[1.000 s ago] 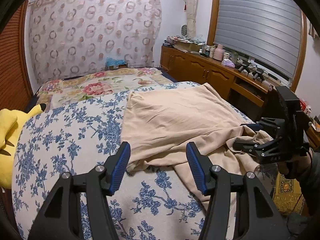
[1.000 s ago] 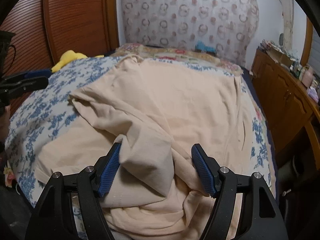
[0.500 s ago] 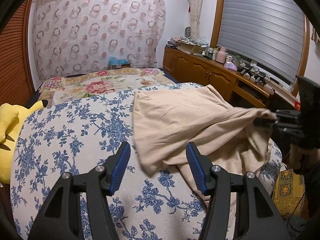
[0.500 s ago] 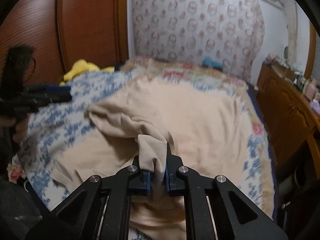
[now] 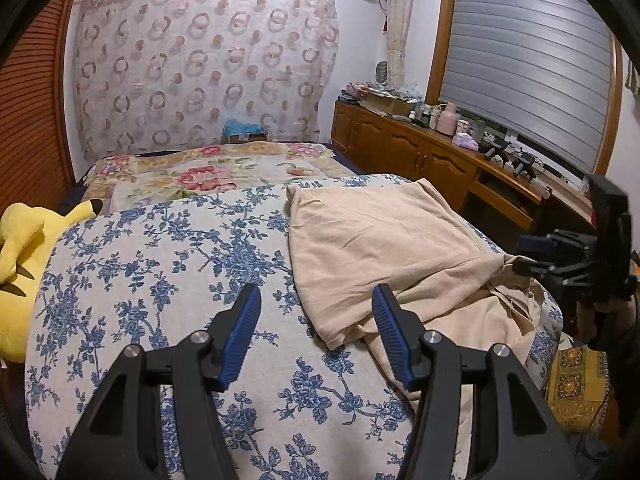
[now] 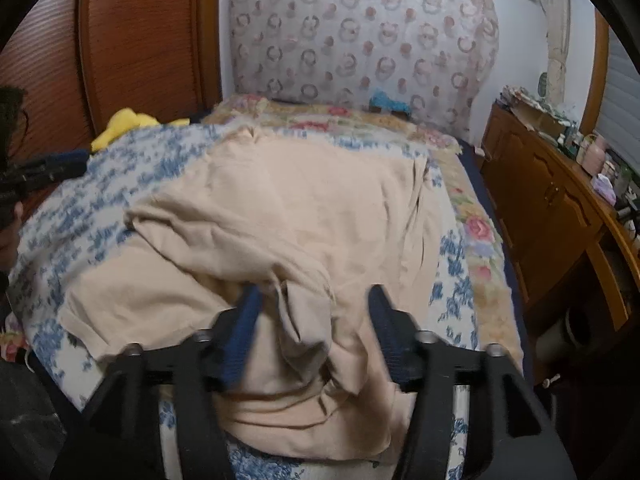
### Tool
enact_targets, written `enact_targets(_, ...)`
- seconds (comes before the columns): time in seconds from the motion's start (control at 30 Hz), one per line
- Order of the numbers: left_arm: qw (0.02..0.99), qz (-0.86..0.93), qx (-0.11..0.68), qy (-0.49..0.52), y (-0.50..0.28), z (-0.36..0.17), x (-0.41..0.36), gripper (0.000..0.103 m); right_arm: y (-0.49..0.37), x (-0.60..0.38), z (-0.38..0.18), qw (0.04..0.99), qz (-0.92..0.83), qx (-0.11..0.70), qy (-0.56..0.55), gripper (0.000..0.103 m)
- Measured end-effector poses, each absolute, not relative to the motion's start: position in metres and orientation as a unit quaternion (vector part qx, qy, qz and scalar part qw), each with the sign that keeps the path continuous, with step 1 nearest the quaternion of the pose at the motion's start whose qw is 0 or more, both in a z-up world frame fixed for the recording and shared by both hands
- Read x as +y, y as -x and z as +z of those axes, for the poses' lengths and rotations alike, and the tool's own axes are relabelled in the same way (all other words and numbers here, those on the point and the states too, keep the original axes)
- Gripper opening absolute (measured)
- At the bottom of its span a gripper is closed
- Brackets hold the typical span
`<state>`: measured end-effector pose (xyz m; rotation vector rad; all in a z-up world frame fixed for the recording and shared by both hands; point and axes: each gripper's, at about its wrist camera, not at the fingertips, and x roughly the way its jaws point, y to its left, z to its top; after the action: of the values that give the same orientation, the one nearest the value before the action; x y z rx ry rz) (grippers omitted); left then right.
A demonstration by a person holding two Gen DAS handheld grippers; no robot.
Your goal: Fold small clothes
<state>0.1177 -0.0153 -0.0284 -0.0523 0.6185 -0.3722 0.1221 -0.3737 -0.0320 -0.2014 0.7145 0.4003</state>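
Note:
A beige garment (image 5: 384, 240) lies rumpled on the blue-flowered bedspread (image 5: 160, 264), on the right half of the bed. It fills the middle of the right wrist view (image 6: 312, 216). My left gripper (image 5: 316, 336) is open and empty, just above the bedspread by the garment's near left corner. My right gripper (image 6: 312, 328) is open, with a bunched fold of the garment lying loose between its fingers at the bed's near edge. It also shows in the left wrist view (image 5: 560, 256) at the garment's right end.
A yellow plush toy (image 5: 24, 248) lies at the bed's left edge. A floral blanket (image 5: 208, 172) covers the far end of the bed. A wooden cabinet (image 5: 432, 160) with clutter runs along the right wall. A wooden panel (image 6: 140, 48) stands at the left.
My right gripper was shut on the beige fold half a second ago and has now opened, letting the cloth drop. The garment was pulled toward the right. My left gripper stayed open.

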Motion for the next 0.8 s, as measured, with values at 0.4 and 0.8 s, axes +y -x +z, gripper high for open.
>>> enact_targets(0.4,0.94,-0.172,0.293,0.027,-0.114,-0.026,-0.003,0.057,-0.149,-0.301,-0.015,0.896,0.253,0.334,0.147,0.068)
enact_targets(0.8,0.944,-0.149,0.291,0.039,-0.111,-0.029,0.024,0.057,-0.188,-0.206,-0.045,0.838,0.335,0.394,0.174,0.068)
